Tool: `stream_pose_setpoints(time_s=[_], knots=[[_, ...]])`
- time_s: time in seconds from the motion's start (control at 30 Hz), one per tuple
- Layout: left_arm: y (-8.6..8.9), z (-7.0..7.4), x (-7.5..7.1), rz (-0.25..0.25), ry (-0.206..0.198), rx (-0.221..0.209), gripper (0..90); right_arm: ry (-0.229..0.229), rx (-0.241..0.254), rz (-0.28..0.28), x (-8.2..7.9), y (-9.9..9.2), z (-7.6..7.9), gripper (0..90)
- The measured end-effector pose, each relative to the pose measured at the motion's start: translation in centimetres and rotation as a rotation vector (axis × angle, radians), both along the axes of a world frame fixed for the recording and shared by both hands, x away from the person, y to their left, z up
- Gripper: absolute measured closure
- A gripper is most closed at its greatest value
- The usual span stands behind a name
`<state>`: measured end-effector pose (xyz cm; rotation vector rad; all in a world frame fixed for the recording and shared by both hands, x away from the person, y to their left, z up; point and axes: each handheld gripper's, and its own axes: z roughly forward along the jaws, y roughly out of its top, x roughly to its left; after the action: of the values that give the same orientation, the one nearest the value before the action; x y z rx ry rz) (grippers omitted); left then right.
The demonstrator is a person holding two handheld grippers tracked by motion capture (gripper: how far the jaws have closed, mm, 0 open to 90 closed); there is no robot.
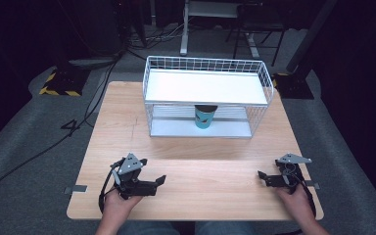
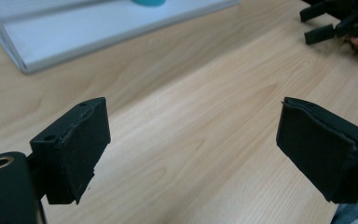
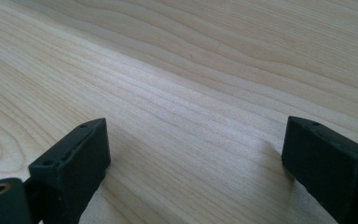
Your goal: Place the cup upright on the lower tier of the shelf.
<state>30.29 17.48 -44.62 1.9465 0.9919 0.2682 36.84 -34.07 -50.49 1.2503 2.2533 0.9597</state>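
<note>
While apart, both grippers (image 1: 152,175) (image 1: 261,178) gaping (empty).

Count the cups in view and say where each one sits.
1. A teal cup stands upright on the lower shelf of the white wire rack, under its upper shelf, near the middle. Nothing else cup-like shows on the table.

No readable text, label, brand or number anywhere. Pale marks on the teal cup (image 1: 205,117) under the wire rack's (image 1: 206,95) shelf, too small to make out. Yellow-black hazard stripes on a stand base (image 1: 58,85) on the floor, far left; no words on them.
</note>
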Motion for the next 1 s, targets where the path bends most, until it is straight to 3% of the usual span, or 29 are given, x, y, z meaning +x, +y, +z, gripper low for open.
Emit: stream_pose_setpoints(time_s=[0.27, 0.43, 0.57, 1.0], knots=[[0.1, -2.6, 0.3, 0.012, 0.068, 0.086, 10.7, 0.000, 0.000, 0.000, 0.0, 0.0, 0.0, 7.8], [0.1, -3.5, 0.5, 0.018, 0.093, 0.105, 11.2, 0.000, 0.000, 0.000, 0.0, 0.0, 0.0, 7.8], [0.0, -4.4, 0.6, 0.024, 0.117, 0.148, 11.2, -0.001, 0.000, 0.000, 0.0, 0.0, 0.0, 7.8], [-0.1, -5.3, 0.8, 0.036, 0.102, 0.228, 11.1, -0.001, 0.000, 0.000, 0.0, 0.0, 0.0, 7.8]])
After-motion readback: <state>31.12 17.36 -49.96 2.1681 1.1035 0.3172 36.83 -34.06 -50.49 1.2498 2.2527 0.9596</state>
